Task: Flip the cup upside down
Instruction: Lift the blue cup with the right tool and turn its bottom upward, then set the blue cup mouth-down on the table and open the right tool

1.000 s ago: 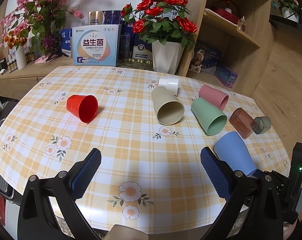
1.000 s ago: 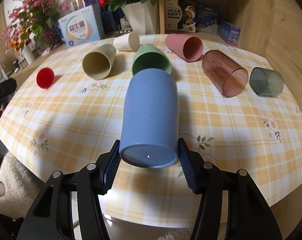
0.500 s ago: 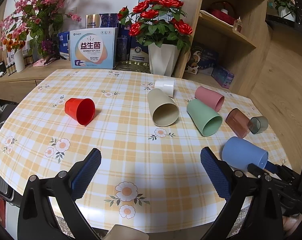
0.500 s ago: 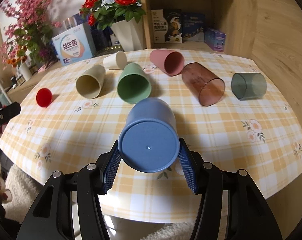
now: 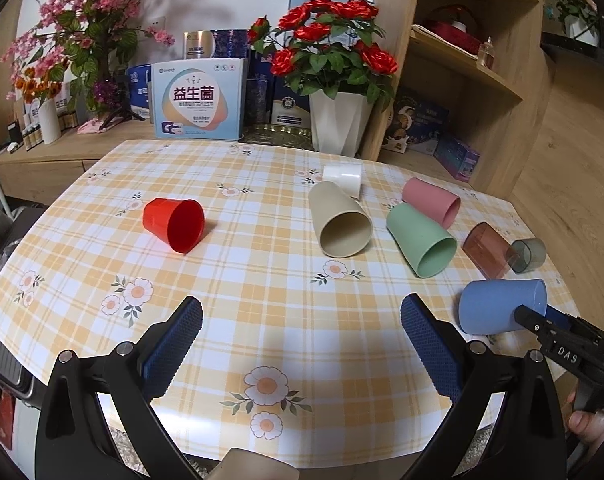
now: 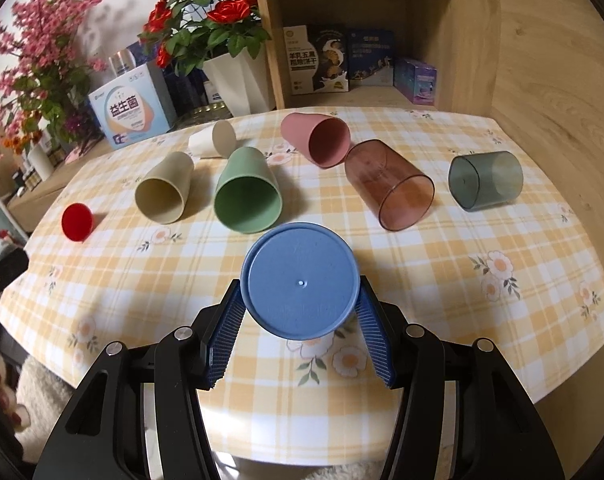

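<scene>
My right gripper point(image 6: 299, 314) is shut on a blue cup point(image 6: 299, 280) near its base. The cup's flat bottom faces the camera and its mouth points away over the table. In the left wrist view the blue cup point(image 5: 498, 306) lies level in the air at the table's right edge, held by the right gripper point(image 5: 542, 320). My left gripper point(image 5: 302, 340) is open and empty above the near middle of the table.
On the checked tablecloth point(image 6: 482, 300) lie a red cup point(image 6: 77, 222), beige cup point(image 6: 163, 194), white cup point(image 6: 213, 142), green cup point(image 6: 247, 196), pink cup point(image 6: 316, 140), brown clear cup point(image 6: 390, 184) and grey clear cup point(image 6: 486, 180). A rose pot point(image 5: 342, 120) and boxes stand behind.
The right gripper has lifted the blue cup off the table and tipped it until its base faces the camera. The left gripper has stayed open and has barely moved.
</scene>
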{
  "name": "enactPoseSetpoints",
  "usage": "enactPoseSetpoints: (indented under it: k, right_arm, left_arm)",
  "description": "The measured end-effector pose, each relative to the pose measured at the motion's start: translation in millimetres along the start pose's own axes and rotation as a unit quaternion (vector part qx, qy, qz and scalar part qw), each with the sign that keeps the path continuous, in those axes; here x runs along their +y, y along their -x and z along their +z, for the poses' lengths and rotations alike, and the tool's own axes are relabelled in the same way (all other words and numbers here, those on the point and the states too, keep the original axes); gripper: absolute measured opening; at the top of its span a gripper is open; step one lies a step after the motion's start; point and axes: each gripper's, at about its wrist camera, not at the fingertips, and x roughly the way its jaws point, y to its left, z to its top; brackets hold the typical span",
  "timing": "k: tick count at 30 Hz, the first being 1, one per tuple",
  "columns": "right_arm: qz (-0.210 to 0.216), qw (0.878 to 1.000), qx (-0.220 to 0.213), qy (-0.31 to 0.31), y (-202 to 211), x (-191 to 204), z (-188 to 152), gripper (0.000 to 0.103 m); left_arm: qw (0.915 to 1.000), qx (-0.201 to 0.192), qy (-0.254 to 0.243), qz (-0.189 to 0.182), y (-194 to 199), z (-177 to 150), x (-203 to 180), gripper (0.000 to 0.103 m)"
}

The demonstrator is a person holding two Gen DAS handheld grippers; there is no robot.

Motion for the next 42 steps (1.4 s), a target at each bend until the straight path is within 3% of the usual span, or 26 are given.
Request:
enactPoseSetpoints:
  k: [16,30,42]
  right_arm:
    - [-0.015,1.0,0.011,0.02,-22,12,26,0.052]
    - [-0.017,0.999,0.034,0.009,-34,9,25,0.048]
    - [-0.023,1.0,0.015,0.009,-14,7,33,0.048]
  left_arm:
    - [0.9997,-0.002,0.018,0.015,-1,2,15,0.097]
    - [0.9995,-0.003,0.016,0.026,0,5,17,0.097]
    - [0.9972,-0.046,-0.013,0.058,29,30,19,0.097]
